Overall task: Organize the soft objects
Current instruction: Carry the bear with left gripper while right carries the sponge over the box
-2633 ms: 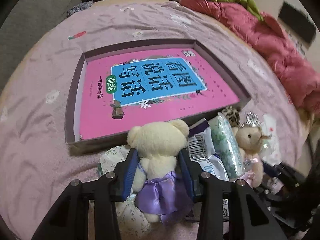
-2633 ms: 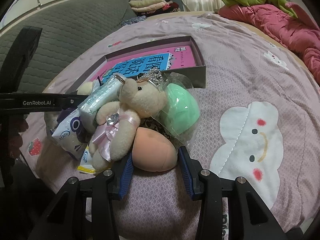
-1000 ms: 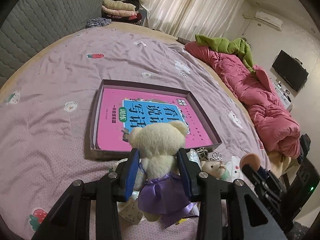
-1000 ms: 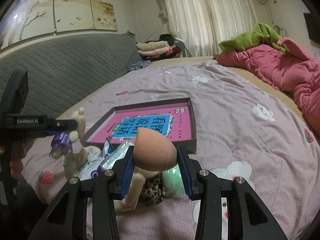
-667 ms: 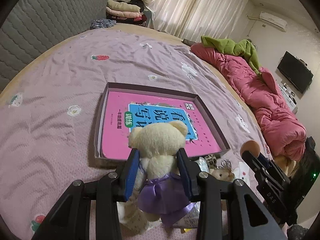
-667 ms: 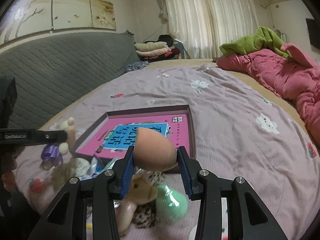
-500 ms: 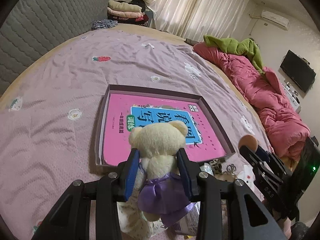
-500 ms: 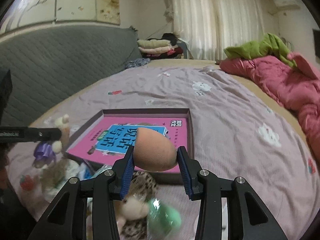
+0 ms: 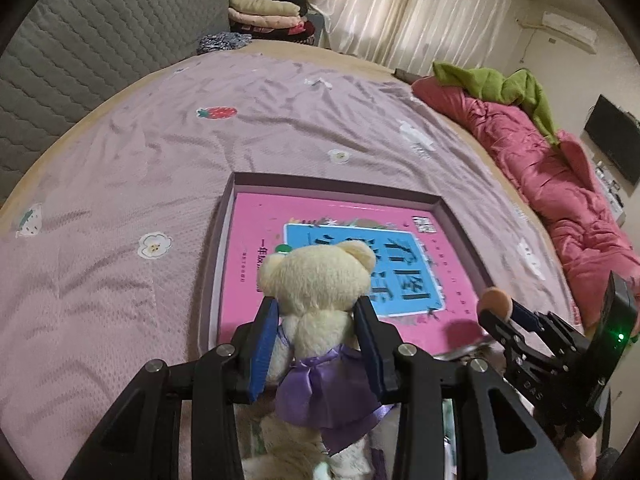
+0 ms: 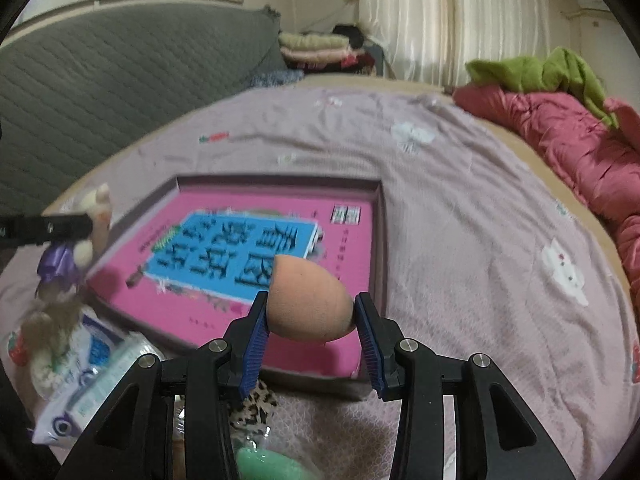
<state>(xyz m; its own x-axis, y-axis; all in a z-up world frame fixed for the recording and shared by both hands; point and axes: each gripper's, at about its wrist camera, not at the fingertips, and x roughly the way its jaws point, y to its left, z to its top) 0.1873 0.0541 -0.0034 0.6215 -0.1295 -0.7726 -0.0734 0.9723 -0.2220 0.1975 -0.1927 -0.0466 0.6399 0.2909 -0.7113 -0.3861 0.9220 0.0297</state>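
left gripper (image 9: 316, 344) clamped on teddy bear (image 9: 320, 288), right gripper (image 10: 308, 332) clamped on sponge egg (image 10: 308, 300); lower both well inside tray (image 9: 460, 220) before releasing.

Plush teddy bear (image 9: 316, 280), seemingly matt sponge (image 10: 310, 302)

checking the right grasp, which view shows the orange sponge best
The right wrist view: the orange sponge sits whole and close between the right gripper jaws. The left wrist view shows only its small tip poking from that gripper, seen from the side.
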